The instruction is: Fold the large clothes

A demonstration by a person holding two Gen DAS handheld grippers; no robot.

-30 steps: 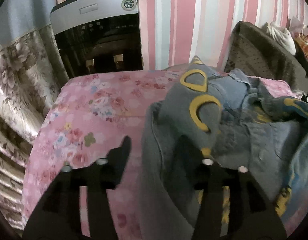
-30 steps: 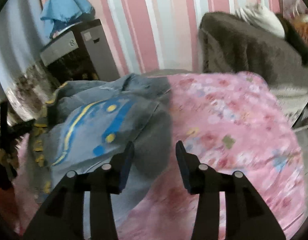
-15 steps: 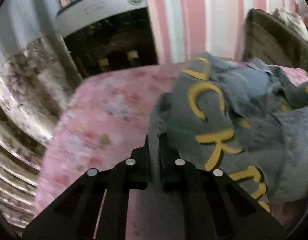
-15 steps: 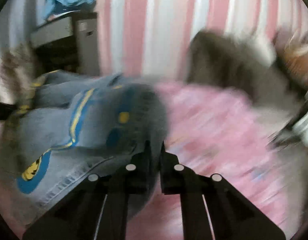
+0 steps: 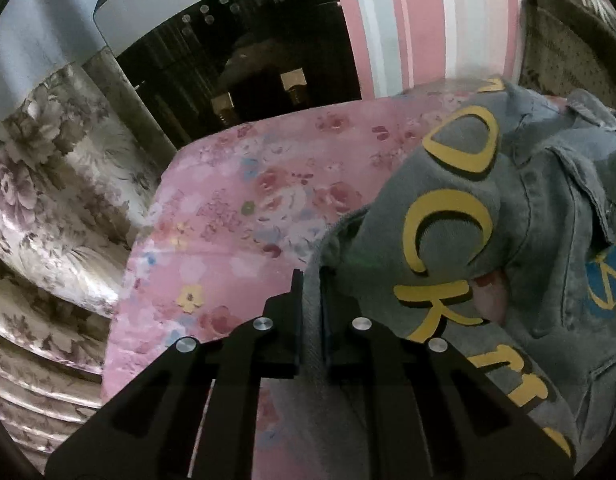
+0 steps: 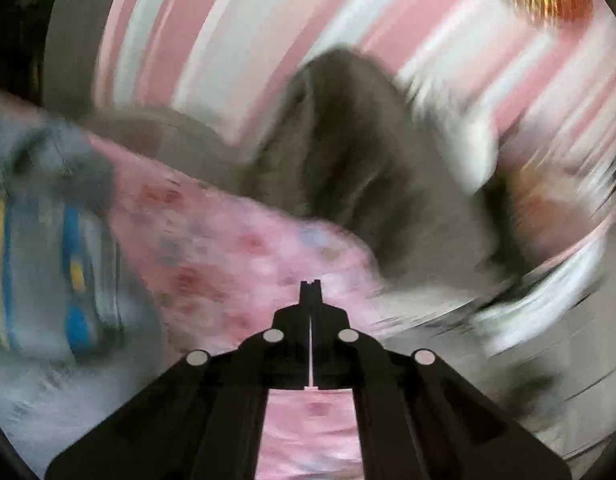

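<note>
denim jacket point(image 5: 519, 216): soft, heavy, thick seams | left tool point(image 5: 311, 300): clamped on jacket hem edge | right tool point(image 6: 310, 300): together, empty, beside jacket | grip hems, not mid-panel

Faded matt denim jacket point(image 5: 547, 216) lies on smooth floral cloth cover point(image 5: 236, 216).
</note>
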